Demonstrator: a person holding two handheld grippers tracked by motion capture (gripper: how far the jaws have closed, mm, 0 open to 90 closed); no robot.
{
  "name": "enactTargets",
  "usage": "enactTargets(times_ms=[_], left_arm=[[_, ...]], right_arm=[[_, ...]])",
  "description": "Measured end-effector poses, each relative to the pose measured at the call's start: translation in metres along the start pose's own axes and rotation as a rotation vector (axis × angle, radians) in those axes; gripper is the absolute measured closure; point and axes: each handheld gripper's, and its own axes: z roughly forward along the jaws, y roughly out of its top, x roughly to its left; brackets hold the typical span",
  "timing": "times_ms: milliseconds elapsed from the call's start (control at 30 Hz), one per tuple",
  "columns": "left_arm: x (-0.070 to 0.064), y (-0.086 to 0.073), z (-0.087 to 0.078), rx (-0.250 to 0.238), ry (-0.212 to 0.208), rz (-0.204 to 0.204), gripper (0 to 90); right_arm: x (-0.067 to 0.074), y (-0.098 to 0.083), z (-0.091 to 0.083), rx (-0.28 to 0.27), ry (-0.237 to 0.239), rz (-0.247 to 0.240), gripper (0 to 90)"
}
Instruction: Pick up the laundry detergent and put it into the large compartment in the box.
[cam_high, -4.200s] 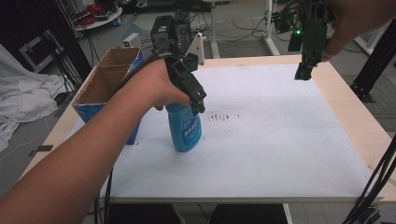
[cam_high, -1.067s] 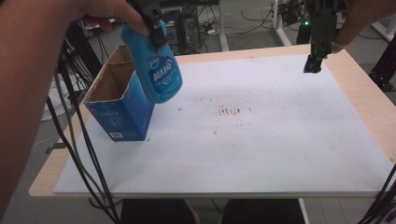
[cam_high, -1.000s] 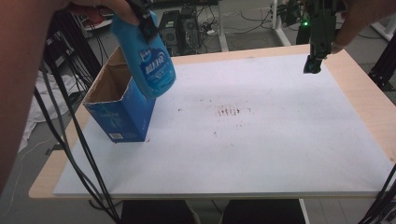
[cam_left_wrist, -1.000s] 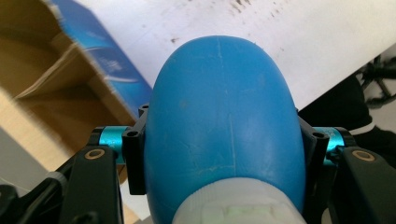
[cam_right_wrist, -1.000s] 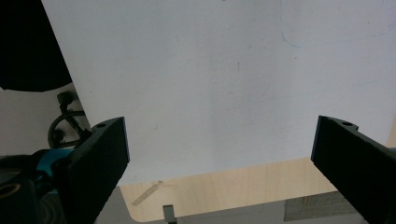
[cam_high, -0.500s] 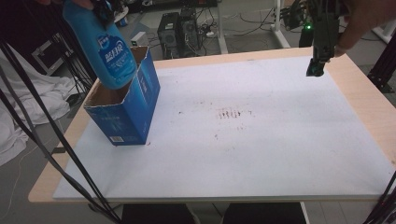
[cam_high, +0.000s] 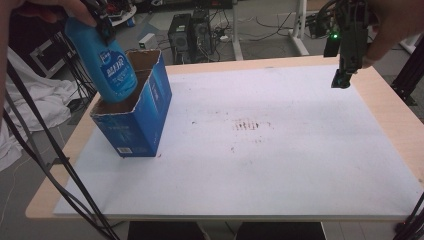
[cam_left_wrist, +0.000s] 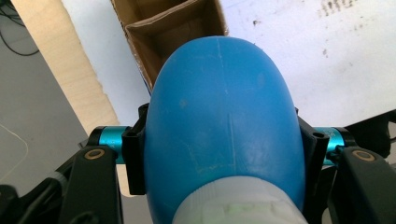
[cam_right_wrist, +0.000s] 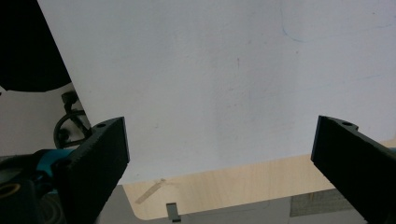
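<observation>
Blue bottle (cam_high: 112, 70), tool-gripped (cam_left_wrist: 219, 154), bottom inside open carton (cam_high: 145, 115).

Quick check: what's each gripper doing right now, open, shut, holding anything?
Left gripper: shut on the blue bottle, held over the box.
Right gripper: open, empty, above the table.
</observation>
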Motion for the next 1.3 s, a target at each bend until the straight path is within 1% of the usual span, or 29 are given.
enactTargets(times_ms=[67,133,167,300,433,533,600,633,700,767,833,1000,1067,1133,1167,1233,1300], left_arm=[[0.002,0.000,0.009,0.004,-0.005,0.005,37.8],[0.004,0.000,0.017,0.013,-0.009,0.037,37.9],[0.005,0.000,0.022,0.017,-0.007,0.050,37.9],[0.007,0.001,0.041,0.043,-0.011,0.094,37.8],[0.010,0.001,0.060,0.055,-0.027,0.133,37.8],[0.011,0.001,0.072,0.064,-0.026,0.170,37.9],[0.011,0.002,0.079,0.069,-0.024,0.202,37.8],[0.011,0.002,0.083,0.071,-0.024,0.210,37.9],[0.012,0.002,0.090,0.083,-0.022,0.245,37.8],[0.012,0.003,0.096,0.093,-0.025,0.260,37.8],[0.011,0.003,0.102,0.101,-0.023,0.300,37.8],[0.010,0.004,0.117,0.105,-0.022,0.344,37.9],[0.010,0.003,0.123,0.108,-0.022,0.360,37.8],[0.010,0.003,0.128,0.111,-0.021,0.384,37.8],[0.009,0.003,0.130,0.110,-0.021,0.394,37.9],[0.009,0.003,0.134,0.121,-0.013,0.439,37.8],[0.009,0.003,0.137,0.127,-0.008,0.452,37.8]], right_arm=[[0.000,0.000,0.000,-0.001,0.001,0.002,3.3],[-0.001,0.000,0.001,0.001,0.000,0.006,3.3],[-0.001,0.000,0.001,-0.002,0.001,-0.003,3.3],[0.000,0.002,0.001,0.006,0.000,0.002,3.3],[0.001,0.003,0.002,0.007,0.000,0.006,3.3],[0.001,0.003,0.002,0.011,0.003,0.002,3.3],[0.000,0.003,0.002,0.013,0.002,0.003,3.3],[0.000,0.004,0.002,0.014,0.001,0.003,3.3],[0.000,0.004,0.003,0.016,0.003,-0.003,3.3],[0.000,0.004,0.004,0.015,0.004,0.004,3.3],[0.000,0.004,0.004,0.016,0.004,0.004,3.3],[-0.001,0.005,0.006,0.020,0.008,0.007,3.3],[-0.002,0.005,0.007,0.018,0.011,-0.003,3.3],[-0.002,0.005,0.007,0.020,0.008,-0.005,3.3],[-0.002,0.005,0.007,0.017,0.010,0.002,3.3],[-0.002,0.005,0.007,0.018,0.009,0.001,3.3],[-0.002,0.005,0.007,0.017,0.009,0.004,3.3]])
